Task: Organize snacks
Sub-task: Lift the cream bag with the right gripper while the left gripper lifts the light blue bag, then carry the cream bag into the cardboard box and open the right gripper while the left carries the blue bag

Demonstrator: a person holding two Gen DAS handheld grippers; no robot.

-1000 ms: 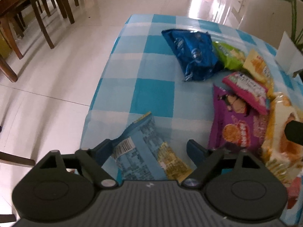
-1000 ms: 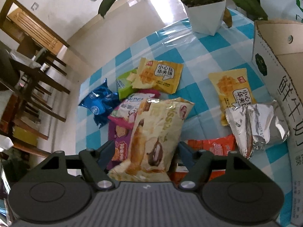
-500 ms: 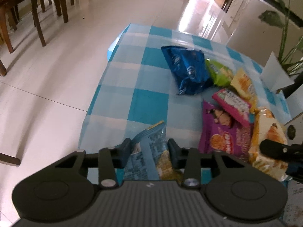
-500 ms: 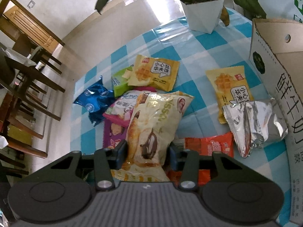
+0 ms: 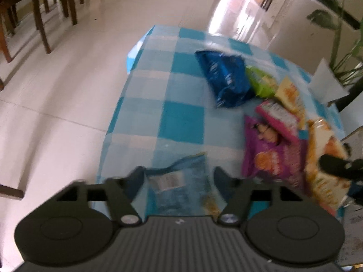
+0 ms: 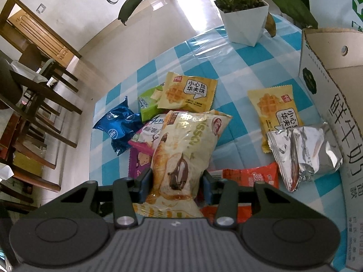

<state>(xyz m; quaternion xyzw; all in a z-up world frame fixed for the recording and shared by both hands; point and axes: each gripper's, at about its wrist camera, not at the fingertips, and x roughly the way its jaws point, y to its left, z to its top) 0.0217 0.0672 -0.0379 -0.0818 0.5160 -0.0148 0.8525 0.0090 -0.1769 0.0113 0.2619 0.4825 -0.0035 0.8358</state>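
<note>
My left gripper [image 5: 178, 176] is shut on a light blue snack packet [image 5: 179, 188] and holds it above the near edge of the checked table [image 5: 181, 122]. My right gripper [image 6: 175, 181] is shut on a cream croissant bag [image 6: 183, 149], lifted over the snack pile. The croissant bag also shows at the right of the left wrist view [image 5: 324, 165]. Loose on the cloth lie a dark blue bag [image 6: 118, 127], a green packet [image 6: 148, 103], two yellow waffle packets [image 6: 190, 93], a purple bag [image 5: 267, 156], a pink packet [image 5: 279, 115], an orange packet [image 6: 254, 176] and a silver bag [image 6: 304, 154].
A cardboard box [image 6: 329, 86] with its flap open stands at the right table edge. A white plant pot [image 6: 244, 22] stands at the far side. Wooden chairs [image 6: 38, 104] stand on the tiled floor to the left of the table.
Both grippers closed from open onto their packets: the left on the light blue packet, the right on the croissant bag. Both have lifted, and the left view is blurred by motion.
</note>
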